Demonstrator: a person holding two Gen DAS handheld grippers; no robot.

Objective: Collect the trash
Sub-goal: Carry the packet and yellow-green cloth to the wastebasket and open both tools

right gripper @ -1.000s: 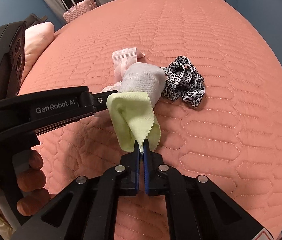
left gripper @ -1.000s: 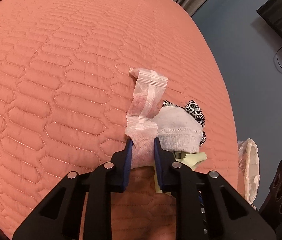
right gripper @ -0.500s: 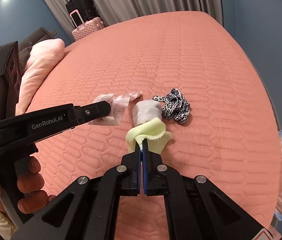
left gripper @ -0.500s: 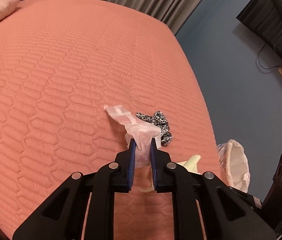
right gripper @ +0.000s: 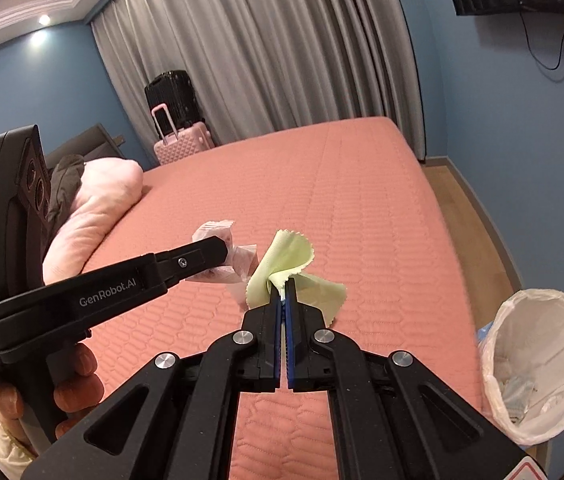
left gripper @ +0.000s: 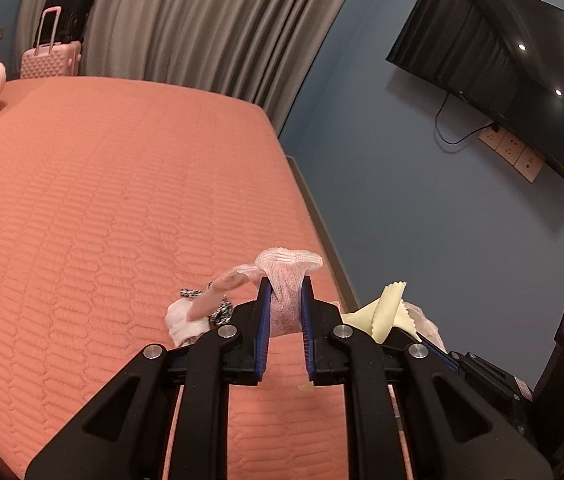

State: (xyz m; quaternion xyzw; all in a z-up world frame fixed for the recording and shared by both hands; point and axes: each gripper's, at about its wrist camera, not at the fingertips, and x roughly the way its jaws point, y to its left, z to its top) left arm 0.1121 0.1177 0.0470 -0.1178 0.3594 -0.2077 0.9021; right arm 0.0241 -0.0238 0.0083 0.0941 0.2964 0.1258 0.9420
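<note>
We see a salmon quilted bed point(left gripper: 102, 200), grey curtains point(right gripper: 282, 52) behind — our left gripper point(left gripper: 284, 292) clamps a pink wrapper point(left gripper: 286, 272), our right gripper point(right gripper: 283, 292) pinches a yellow cloth point(right gripper: 286, 256), both above the bed.

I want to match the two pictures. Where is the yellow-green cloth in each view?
Left wrist: yellow-green cloth sits at lower right, on the right gripper.
Right wrist: it is in the centre, pinched in that gripper.
Shared landmark: the pink suitcase by the curtain.
</note>
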